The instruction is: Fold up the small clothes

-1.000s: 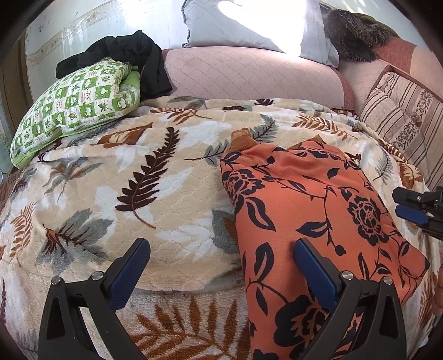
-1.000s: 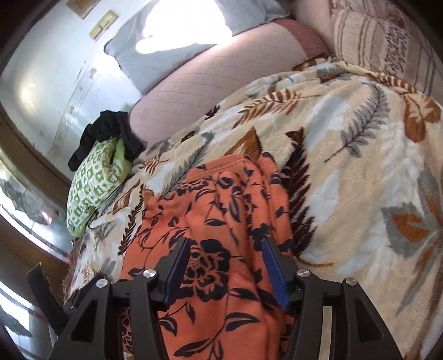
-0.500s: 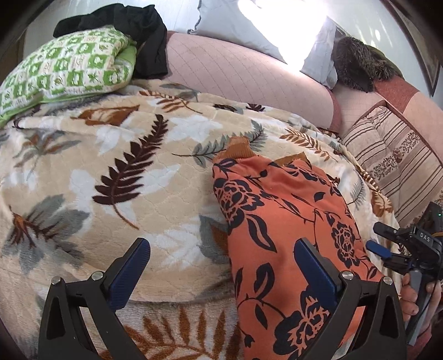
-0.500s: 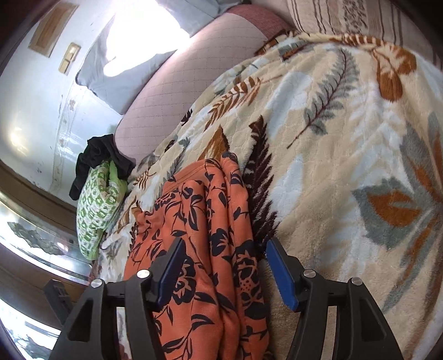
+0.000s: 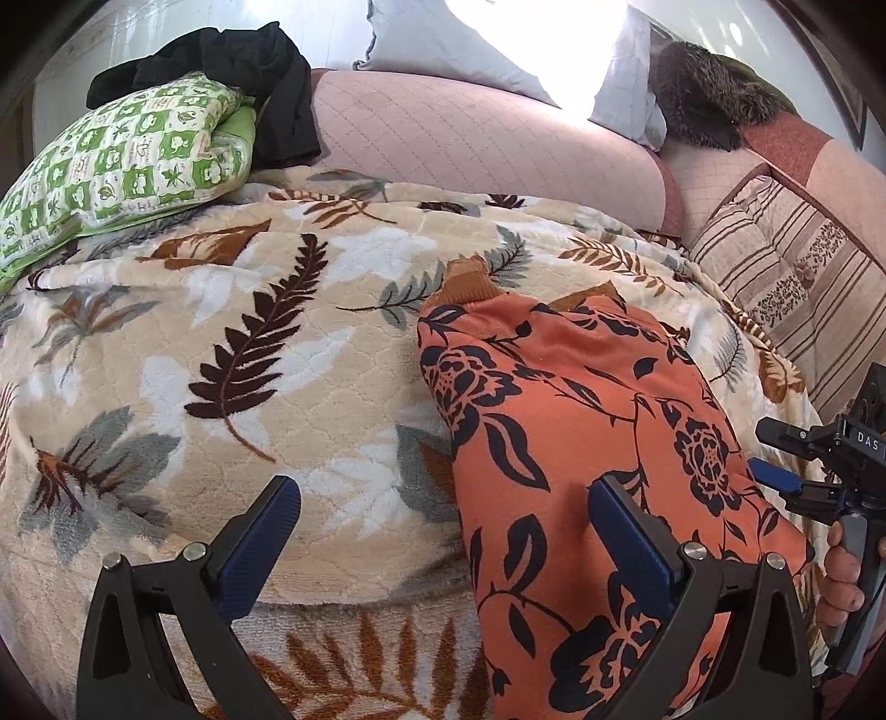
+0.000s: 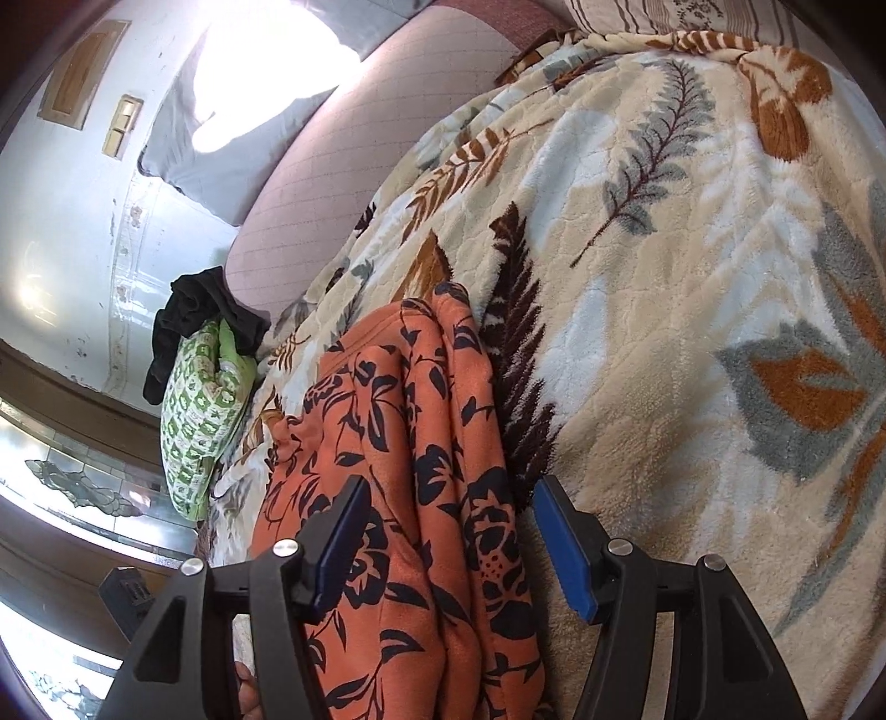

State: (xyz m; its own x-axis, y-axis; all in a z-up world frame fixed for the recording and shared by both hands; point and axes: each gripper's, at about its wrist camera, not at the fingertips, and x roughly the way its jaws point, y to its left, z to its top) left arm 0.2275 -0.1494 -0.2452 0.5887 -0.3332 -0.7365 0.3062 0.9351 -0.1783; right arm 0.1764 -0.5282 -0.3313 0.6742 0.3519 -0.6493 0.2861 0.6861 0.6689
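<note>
An orange garment [image 5: 587, 443] with dark flower print lies folded lengthwise on the leaf-patterned blanket [image 5: 249, 354], its ribbed cuff pointing toward the sofa back. My left gripper [image 5: 443, 531] is open above the garment's near left edge, one finger over the cloth, one over the blanket. My right gripper [image 6: 448, 548] is open, its jaws straddling the garment's [image 6: 410, 421] right edge without closing. It also shows in the left wrist view [image 5: 775, 459] at the garment's right side.
A green patterned pillow [image 5: 116, 166] with black clothing [image 5: 243, 72] on it sits at the far left. A pink sofa back [image 5: 470, 133], grey cushion [image 5: 459, 44], dark furry item [image 5: 709, 99] and striped cushion [image 5: 786, 282] ring the blanket.
The right gripper rolled and shifted to the garment's right edge, now straddling it. The left view swung slightly left and back; both grippers stayed open.
</note>
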